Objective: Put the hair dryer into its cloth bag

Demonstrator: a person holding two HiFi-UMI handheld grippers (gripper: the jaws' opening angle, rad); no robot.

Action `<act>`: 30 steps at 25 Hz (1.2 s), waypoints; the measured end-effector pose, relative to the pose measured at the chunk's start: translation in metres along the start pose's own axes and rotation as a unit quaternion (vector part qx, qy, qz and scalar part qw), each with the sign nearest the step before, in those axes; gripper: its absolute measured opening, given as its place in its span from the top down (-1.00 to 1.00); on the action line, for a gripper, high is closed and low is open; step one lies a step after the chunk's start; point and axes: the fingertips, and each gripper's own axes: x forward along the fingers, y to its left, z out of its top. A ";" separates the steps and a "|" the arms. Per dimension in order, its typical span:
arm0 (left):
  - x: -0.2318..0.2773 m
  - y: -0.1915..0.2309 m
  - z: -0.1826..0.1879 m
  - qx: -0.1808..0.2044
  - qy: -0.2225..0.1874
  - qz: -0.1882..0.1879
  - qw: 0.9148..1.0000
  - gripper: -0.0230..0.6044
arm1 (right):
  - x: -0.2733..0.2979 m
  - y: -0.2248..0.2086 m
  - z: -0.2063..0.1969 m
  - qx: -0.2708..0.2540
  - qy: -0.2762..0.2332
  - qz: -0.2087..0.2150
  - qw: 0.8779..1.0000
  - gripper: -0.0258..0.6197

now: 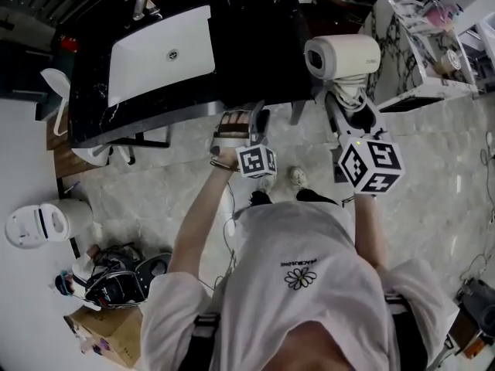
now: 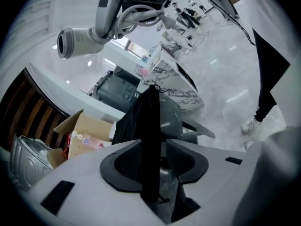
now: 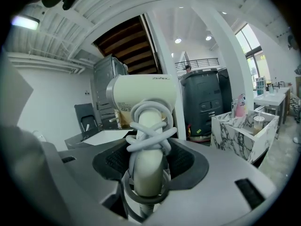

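Closest to you, your left gripper (image 2: 154, 149) has its jaws closed on a fold of the black cloth bag (image 2: 141, 121). The cloth runs up between the pads and looks collapsed, and I can see no open mouth on it.

Your right gripper (image 3: 149, 159) pinches the handle of the hair dryer (image 3: 143, 91). The cord (image 3: 148, 128) is wound around that handle just above the pads. The dryer stands upright in the jaws, with its barrel lying across the top.

Seen from your head, the dryer is in the air near the corner of the black table (image 1: 255, 52), well apart from the bag.

In my judgement, the picking up is done, because both things are in hand. The main part is left: you must open the mouth of the bag, bring the dryer to it and push it inside. No part of the dryer is in the bag yet.
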 end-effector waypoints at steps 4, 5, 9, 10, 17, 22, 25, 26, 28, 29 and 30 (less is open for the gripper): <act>0.002 -0.001 -0.007 0.019 0.015 -0.018 1.000 0.46 | -0.004 -0.001 -0.002 -0.003 0.002 -0.010 1.000 0.25; 0.003 -0.002 -0.009 0.022 0.017 -0.020 0.999 0.52 | -0.004 -0.001 -0.002 -0.002 0.002 -0.011 1.000 0.25; 0.004 -0.001 -0.011 0.027 0.024 -0.031 0.999 0.73 | -0.006 0.000 -0.002 -0.006 0.004 -0.014 1.000 0.25; 0.005 -0.001 -0.011 0.029 0.026 -0.034 0.999 0.79 | -0.006 0.000 -0.003 -0.008 0.005 -0.015 1.000 0.25; 0.000 -0.002 -0.010 -0.005 0.026 -0.059 0.998 0.87 | -0.008 0.002 -0.006 -0.011 0.008 -0.018 1.000 0.25; -0.013 0.016 -0.003 -0.050 0.022 -0.068 0.996 0.88 | -0.011 0.002 -0.007 -0.011 0.009 -0.020 1.000 0.25; -0.024 0.034 0.004 -0.080 0.016 -0.074 0.994 0.88 | -0.012 0.002 -0.007 -0.013 0.009 -0.021 1.000 0.25; -0.028 0.041 0.006 -0.088 0.014 -0.077 0.993 0.88 | -0.013 0.003 -0.006 -0.014 0.009 -0.020 1.000 0.25; -0.036 0.056 0.009 -0.103 0.012 -0.081 0.991 0.88 | -0.015 0.005 -0.005 -0.015 0.008 -0.020 1.000 0.25; -0.039 0.065 0.010 -0.109 0.011 -0.083 0.990 0.88 | -0.016 0.006 -0.005 -0.016 0.008 -0.020 1.000 0.25; -0.043 0.074 0.011 -0.117 0.010 -0.085 0.989 0.88 | -0.017 0.007 -0.003 -0.017 0.008 -0.019 1.000 0.25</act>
